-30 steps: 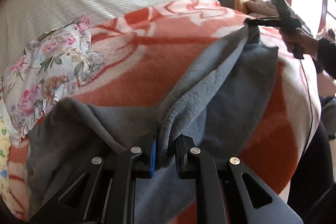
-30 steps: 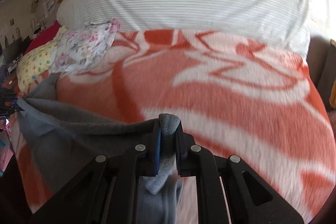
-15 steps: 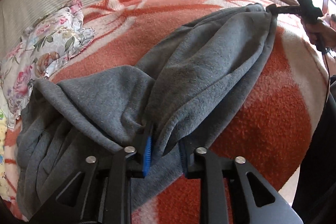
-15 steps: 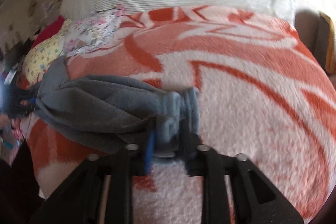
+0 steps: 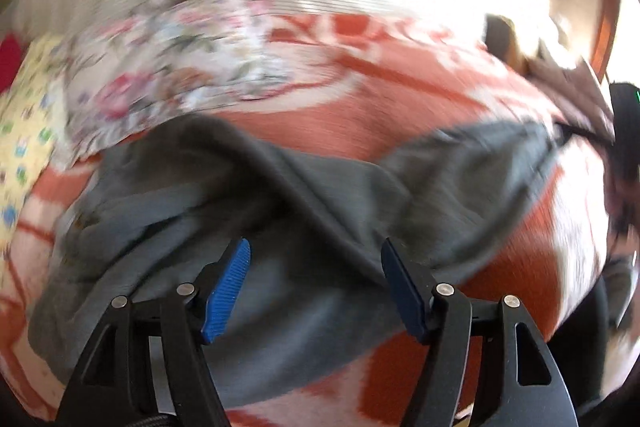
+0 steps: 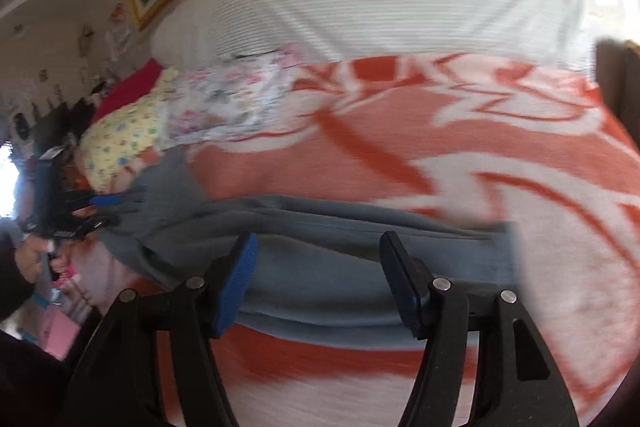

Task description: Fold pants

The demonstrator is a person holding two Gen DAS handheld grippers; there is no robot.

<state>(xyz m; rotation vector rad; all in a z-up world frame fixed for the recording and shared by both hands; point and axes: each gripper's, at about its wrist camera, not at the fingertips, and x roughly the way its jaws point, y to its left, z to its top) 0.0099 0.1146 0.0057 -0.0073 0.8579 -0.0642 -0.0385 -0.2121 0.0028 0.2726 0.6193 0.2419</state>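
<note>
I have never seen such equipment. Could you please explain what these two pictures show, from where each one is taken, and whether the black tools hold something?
A person holds a two-finger gripper in each hand; a camera on each looks forward along its fingers. One picture comes from the left gripper, the other from the right gripper. The black arms with blue pads at the bottom are the gripper's own fingers. Both look at a bed with an orange and white blanket. On it lie grey pants, and floral and yellow cloths behind them. Both grippers have just been opening. Their jaws stand apart, and the pants lie below them, not pinched. Each picture also shows the other gripper at its edge.
</note>
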